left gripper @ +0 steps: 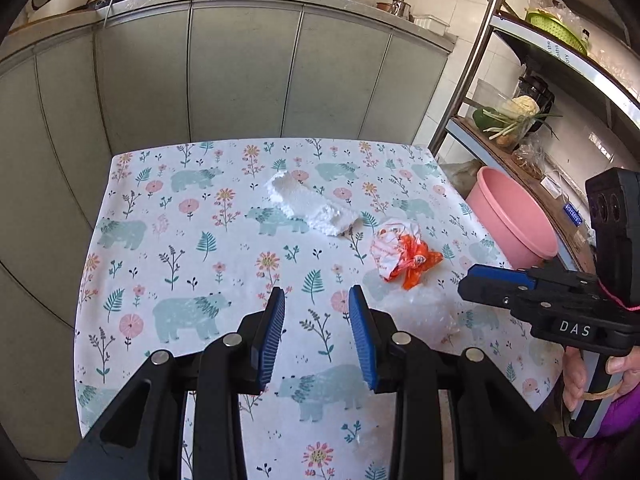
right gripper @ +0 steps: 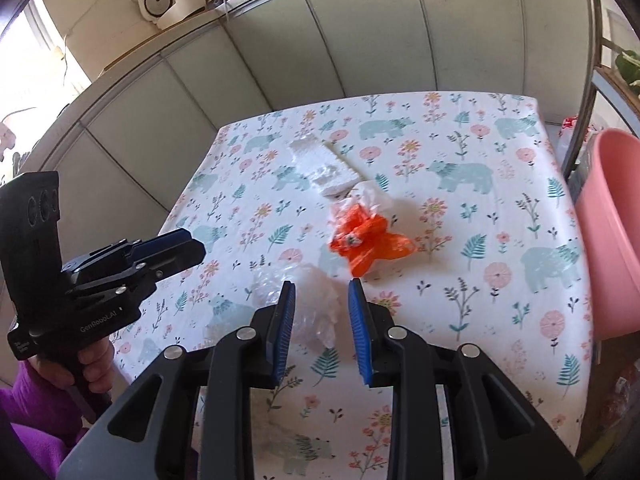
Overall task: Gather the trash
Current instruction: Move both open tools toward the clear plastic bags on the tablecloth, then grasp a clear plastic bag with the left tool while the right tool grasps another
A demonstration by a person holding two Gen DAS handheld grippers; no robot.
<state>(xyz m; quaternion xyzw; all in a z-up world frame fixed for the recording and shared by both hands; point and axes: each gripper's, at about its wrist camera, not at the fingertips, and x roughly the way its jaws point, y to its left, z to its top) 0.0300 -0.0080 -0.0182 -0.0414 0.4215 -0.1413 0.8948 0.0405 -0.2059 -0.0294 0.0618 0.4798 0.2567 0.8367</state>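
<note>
Three pieces of trash lie on the flowered tablecloth [left gripper: 180, 248]. Farthest off is a white foam chunk [left gripper: 308, 204] [right gripper: 324, 168]. Nearer lies a crumpled orange and white wrapper [left gripper: 404, 256] [right gripper: 364, 240], and nearest a clear plastic film [left gripper: 420, 308] [right gripper: 312, 304]. My left gripper [left gripper: 317, 290] [right gripper: 196, 246] hovers open over bare cloth, left of the wrapper, with nothing between its blue pads. My right gripper [right gripper: 322, 284] [left gripper: 466, 284] is open above the film. The film shows between its fingers but the pads do not press it.
A pink basin [left gripper: 512, 216] [right gripper: 612, 232] stands off the table's right edge, below a metal shelf rack [left gripper: 520, 128] with vegetables. Grey cabinet doors [left gripper: 240, 72] run behind the table, with pans on the counter above. A hand in a purple sleeve [left gripper: 592, 384] holds each gripper.
</note>
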